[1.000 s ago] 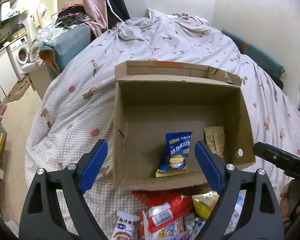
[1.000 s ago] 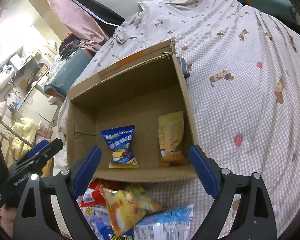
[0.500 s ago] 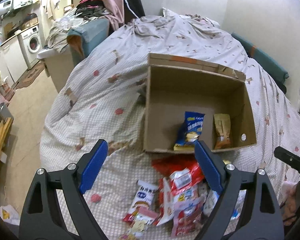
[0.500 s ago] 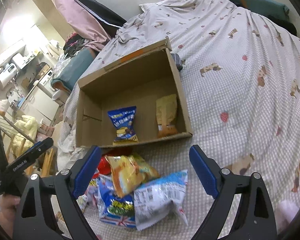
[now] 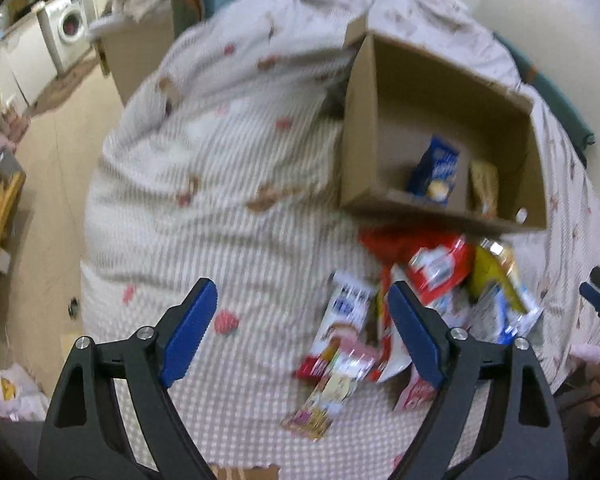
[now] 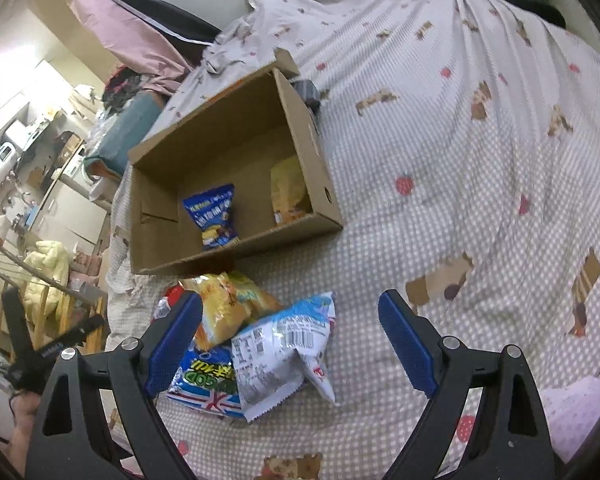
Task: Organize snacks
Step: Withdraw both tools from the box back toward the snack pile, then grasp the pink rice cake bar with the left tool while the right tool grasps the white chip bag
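Both spread wide, left gripper point(image 5: 302, 334) (just closing a bit, nothing inside) and right gripper point(image 6: 290, 342), over snack pile point(image 6: 252, 344) at 6 o'clock, box point(image 6: 312, 152) at 12; could grab two bags, so crowded.

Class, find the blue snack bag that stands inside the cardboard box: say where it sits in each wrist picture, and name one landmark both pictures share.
Left wrist view: the blue snack bag is upper right, inside the box near its front wall, left of a tan packet.
Right wrist view: the bag is left of centre, again left of the tan packet.
Shared landmark: the cardboard box.
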`<action>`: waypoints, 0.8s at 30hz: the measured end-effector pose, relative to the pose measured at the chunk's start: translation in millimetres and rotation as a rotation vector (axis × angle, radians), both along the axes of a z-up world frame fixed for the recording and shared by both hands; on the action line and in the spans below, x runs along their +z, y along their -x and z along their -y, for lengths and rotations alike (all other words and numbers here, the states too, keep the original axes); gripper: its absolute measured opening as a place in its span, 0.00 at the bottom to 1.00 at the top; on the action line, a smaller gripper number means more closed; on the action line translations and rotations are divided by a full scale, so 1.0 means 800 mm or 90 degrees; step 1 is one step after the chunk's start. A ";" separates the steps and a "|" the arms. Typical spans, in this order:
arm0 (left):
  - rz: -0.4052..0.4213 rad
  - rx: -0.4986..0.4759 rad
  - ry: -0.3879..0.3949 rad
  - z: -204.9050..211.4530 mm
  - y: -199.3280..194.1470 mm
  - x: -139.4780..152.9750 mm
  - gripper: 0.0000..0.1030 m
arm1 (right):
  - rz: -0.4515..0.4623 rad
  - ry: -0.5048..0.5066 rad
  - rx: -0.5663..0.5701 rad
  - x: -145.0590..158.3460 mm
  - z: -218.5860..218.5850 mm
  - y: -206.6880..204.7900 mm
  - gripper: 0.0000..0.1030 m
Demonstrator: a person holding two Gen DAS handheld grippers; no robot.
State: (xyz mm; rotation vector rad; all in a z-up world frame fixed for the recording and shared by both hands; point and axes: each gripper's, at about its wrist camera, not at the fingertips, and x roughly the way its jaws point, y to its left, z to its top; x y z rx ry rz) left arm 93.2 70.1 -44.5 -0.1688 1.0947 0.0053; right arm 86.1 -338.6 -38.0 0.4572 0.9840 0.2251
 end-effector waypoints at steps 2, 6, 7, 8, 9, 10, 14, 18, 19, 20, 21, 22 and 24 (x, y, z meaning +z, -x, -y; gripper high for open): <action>-0.029 -0.019 -0.009 0.003 0.004 -0.013 0.71 | -0.011 -0.012 0.001 -0.004 -0.001 0.000 0.89; -0.075 -0.084 -0.014 0.025 0.020 -0.036 0.67 | -0.026 0.000 0.009 -0.010 -0.008 -0.002 0.89; -0.085 -0.096 -0.014 0.030 0.023 -0.040 0.67 | -0.033 0.006 0.011 -0.012 -0.010 -0.002 0.89; -0.098 -0.112 -0.015 0.037 0.027 -0.047 0.67 | -0.037 0.007 0.012 -0.014 -0.010 -0.003 0.89; -0.113 -0.125 -0.020 0.043 0.030 -0.053 0.67 | -0.045 0.006 0.011 -0.017 -0.010 -0.004 0.89; -0.130 -0.142 -0.026 0.050 0.033 -0.060 0.67 | -0.056 0.001 0.010 -0.021 -0.008 -0.005 0.89; -0.172 -0.184 -0.052 0.076 0.043 -0.085 0.65 | -0.119 -0.017 0.011 -0.047 -0.005 -0.011 0.89; -0.189 -0.204 -0.080 0.091 0.046 -0.095 0.41 | -0.207 -0.060 0.026 -0.085 -0.012 -0.017 0.89; -0.192 -0.203 -0.082 0.092 0.046 -0.097 0.34 | -0.219 -0.067 0.030 -0.090 -0.016 -0.019 0.89; -0.196 -0.201 -0.086 0.093 0.046 -0.099 0.31 | -0.226 -0.067 0.035 -0.094 -0.020 -0.021 0.89; -0.196 -0.199 -0.088 0.094 0.046 -0.100 0.26 | -0.230 -0.063 0.041 -0.097 -0.024 -0.023 0.89; -0.195 -0.197 -0.086 0.095 0.046 -0.100 0.25 | -0.235 -0.060 0.048 -0.100 -0.028 -0.025 0.89; -0.195 -0.197 -0.084 0.097 0.047 -0.100 0.24 | -0.245 -0.064 0.052 -0.106 -0.034 -0.028 0.89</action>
